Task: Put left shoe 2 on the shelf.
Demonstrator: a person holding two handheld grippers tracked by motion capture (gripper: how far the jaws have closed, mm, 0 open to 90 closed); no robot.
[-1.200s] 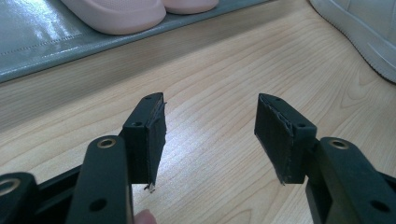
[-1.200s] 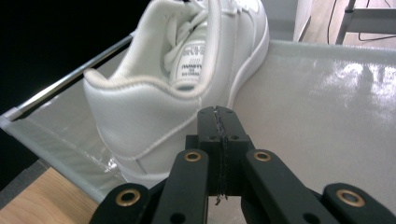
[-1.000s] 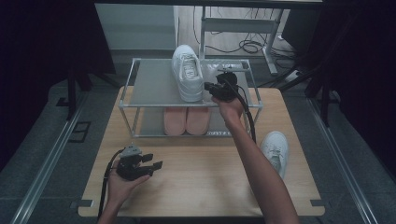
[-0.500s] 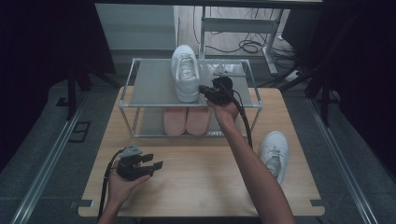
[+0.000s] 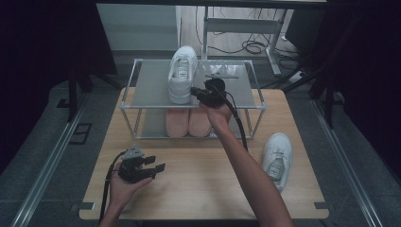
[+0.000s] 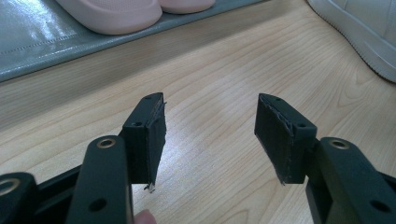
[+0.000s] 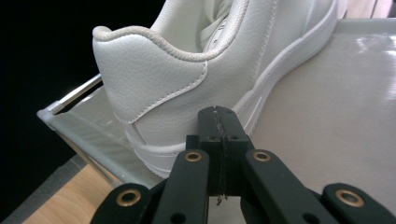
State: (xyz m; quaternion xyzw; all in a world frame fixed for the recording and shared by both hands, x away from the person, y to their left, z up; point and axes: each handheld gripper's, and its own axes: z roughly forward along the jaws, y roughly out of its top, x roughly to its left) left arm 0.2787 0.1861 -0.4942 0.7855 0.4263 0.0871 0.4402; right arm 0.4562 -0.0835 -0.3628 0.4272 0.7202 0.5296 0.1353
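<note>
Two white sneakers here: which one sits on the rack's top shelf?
The white leather sneaker beside the right tongs, up on the grey top shelf. The other white sneaker lies on the wooden table, at its right edge.

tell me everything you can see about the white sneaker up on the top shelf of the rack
The white sneaker looks like grained leather, with a stitched heel panel, a padded fabric collar, white laces and a thick white rubber sole. It stands upright on the rack's grey top shelf, toe toward the far side, heel near the front rail. In the right gripper view the right claw, jaws shut with nothing between them, sits at the lower heel; whether it touches cannot be told. Nothing else meets the shoe.
</note>
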